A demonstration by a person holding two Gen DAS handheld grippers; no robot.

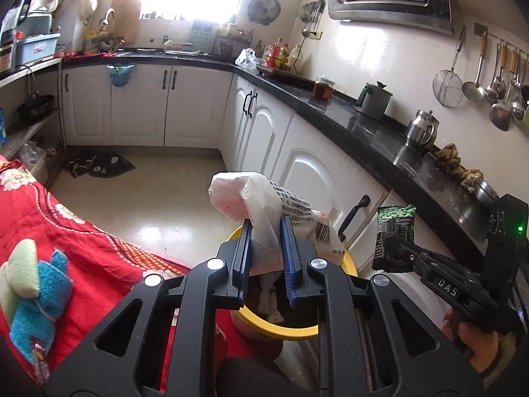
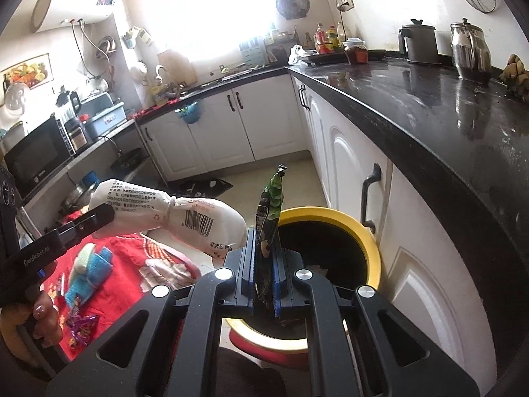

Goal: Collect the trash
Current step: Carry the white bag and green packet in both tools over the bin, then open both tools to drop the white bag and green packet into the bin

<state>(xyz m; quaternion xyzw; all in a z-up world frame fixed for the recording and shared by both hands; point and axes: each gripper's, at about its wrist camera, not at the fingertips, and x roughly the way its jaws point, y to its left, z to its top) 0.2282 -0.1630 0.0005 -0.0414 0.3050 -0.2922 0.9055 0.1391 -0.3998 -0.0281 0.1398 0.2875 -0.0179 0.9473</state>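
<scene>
My left gripper (image 1: 266, 228) is shut on a white plastic bag with a barcode (image 1: 264, 205) and holds it above the yellow-rimmed trash bin (image 1: 274, 329). The bag also shows in the right wrist view (image 2: 185, 220). My right gripper (image 2: 266, 236) is shut on a dark green snack wrapper (image 2: 269, 211) over the near rim of the bin (image 2: 367, 248). In the left wrist view the right gripper (image 1: 395, 248) holds the wrapper (image 1: 395, 231) upright to the right of the bag. More small wrappers (image 2: 81, 326) lie on the red cloth.
A red floral cloth (image 1: 66, 231) with a blue and green sponge toy (image 1: 36, 291) lies to the left. White cabinets (image 2: 420, 248) and a black counter (image 2: 446, 109) with kettles run along the right. A dark mat (image 1: 99, 165) lies on the floor.
</scene>
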